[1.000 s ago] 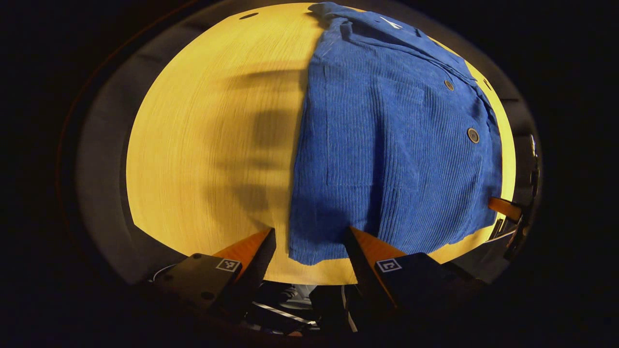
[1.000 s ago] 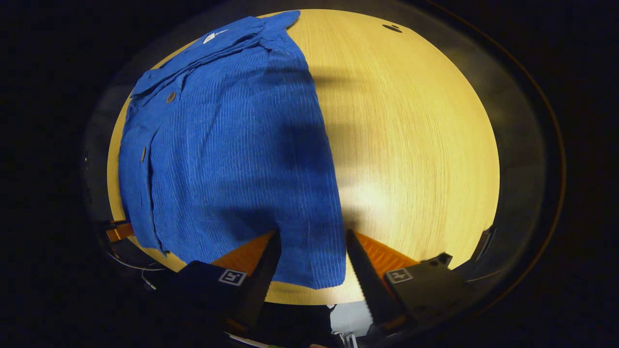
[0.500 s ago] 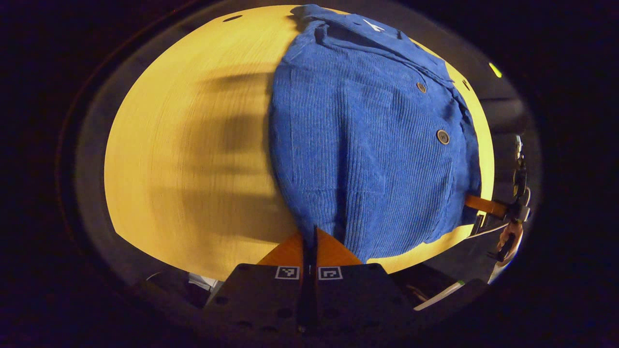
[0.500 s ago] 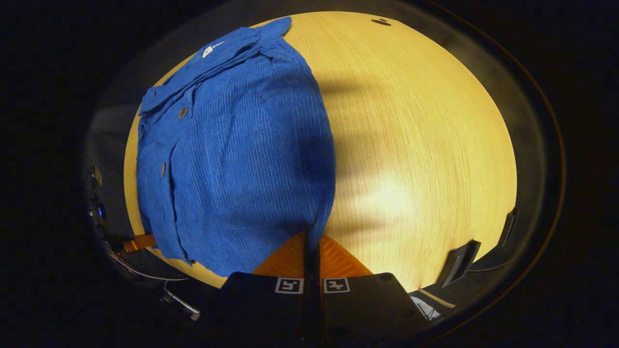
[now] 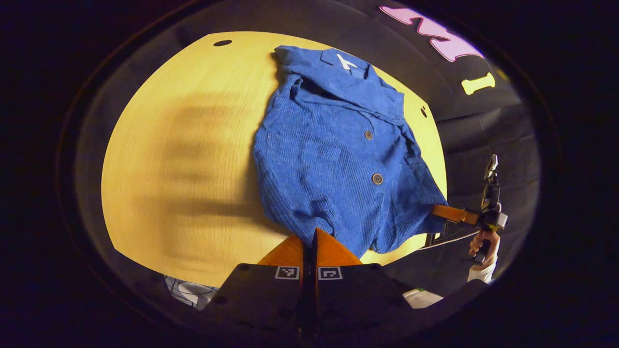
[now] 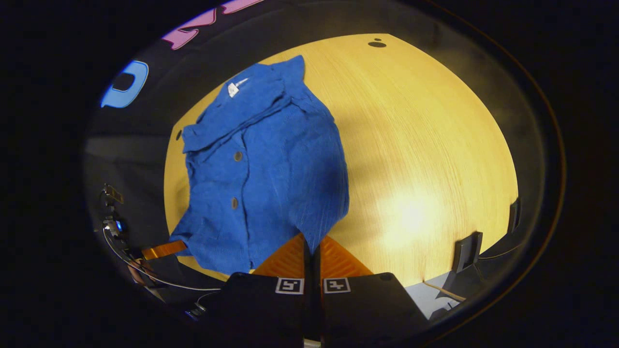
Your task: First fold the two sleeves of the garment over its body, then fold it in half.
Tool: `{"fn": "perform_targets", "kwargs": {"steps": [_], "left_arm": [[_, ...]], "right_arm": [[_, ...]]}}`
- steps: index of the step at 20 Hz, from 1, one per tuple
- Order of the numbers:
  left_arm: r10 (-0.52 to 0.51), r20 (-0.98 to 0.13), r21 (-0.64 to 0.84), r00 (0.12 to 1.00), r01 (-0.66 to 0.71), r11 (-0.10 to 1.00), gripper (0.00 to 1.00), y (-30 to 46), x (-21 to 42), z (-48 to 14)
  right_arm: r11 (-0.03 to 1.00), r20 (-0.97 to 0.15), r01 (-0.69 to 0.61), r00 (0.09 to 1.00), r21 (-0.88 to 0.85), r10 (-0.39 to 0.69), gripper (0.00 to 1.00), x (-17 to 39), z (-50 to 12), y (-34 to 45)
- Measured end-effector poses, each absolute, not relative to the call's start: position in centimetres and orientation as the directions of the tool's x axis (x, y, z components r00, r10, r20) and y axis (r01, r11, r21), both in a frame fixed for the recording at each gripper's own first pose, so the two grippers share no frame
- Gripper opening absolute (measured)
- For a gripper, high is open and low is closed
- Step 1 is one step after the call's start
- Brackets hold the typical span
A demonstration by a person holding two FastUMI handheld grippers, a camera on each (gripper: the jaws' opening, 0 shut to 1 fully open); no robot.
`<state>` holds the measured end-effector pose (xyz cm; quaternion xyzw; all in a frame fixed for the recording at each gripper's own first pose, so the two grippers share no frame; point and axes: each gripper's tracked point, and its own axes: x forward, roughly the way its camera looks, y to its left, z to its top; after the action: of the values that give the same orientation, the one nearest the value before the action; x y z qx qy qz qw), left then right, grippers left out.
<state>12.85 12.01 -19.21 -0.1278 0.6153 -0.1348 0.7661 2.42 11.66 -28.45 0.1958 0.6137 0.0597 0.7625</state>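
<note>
A blue corduroy shirt lies on the yellow wooden table, collar at the far end, sleeves tucked over its body. Its near hem is raised off the table. My left gripper is shut on the hem's left corner. In the right gripper view the same shirt hangs from its hem, and my right gripper is shut on the hem's right corner. The right gripper and the hand holding it appear at the right of the left gripper view. At the left of the right gripper view, the left gripper grips the hem.
The table stretches wide to the right of the shirt. Small dark holes mark its far edge. A dark bracket stands at its near right edge. The black booth wall rises behind.
Both grippers went from open around the hem corners to shut on them, then rose and drew back, lifting the hem so the shirt looks smaller and farther away.
</note>
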Motion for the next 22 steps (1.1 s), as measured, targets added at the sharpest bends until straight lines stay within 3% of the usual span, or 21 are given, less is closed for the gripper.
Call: {"fn": "perform_targets", "kwargs": {"steps": [4,10,16,22], "left_arm": [[-0.369,-0.899,-0.360,0.234,0.083,0.929,0.00,12.8,17.7,-14.4],[-0.368,-0.881,-0.363,0.297,0.073,0.929,0.00,12.1,28.2,-9.1],[-0.218,-0.899,-0.297,0.379,-0.164,0.941,0.00,14.6,42.1,-10.6],[-0.099,-0.950,-0.177,0.296,-0.250,0.952,0.00,14.9,47.2,-17.9]], "right_arm": [[0.917,-0.896,0.128,0.303,0.377,0.326,0.01,7.5,-24.0,12.1],[0.903,-0.848,0.144,0.427,0.405,0.312,0.01,21.2,-19.6,11.2],[0.856,-0.818,0.161,0.422,0.492,0.391,0.00,36.8,-24.5,12.6],[0.827,-0.798,0.169,0.419,0.537,0.433,0.00,43.4,-30.8,14.4]]}}
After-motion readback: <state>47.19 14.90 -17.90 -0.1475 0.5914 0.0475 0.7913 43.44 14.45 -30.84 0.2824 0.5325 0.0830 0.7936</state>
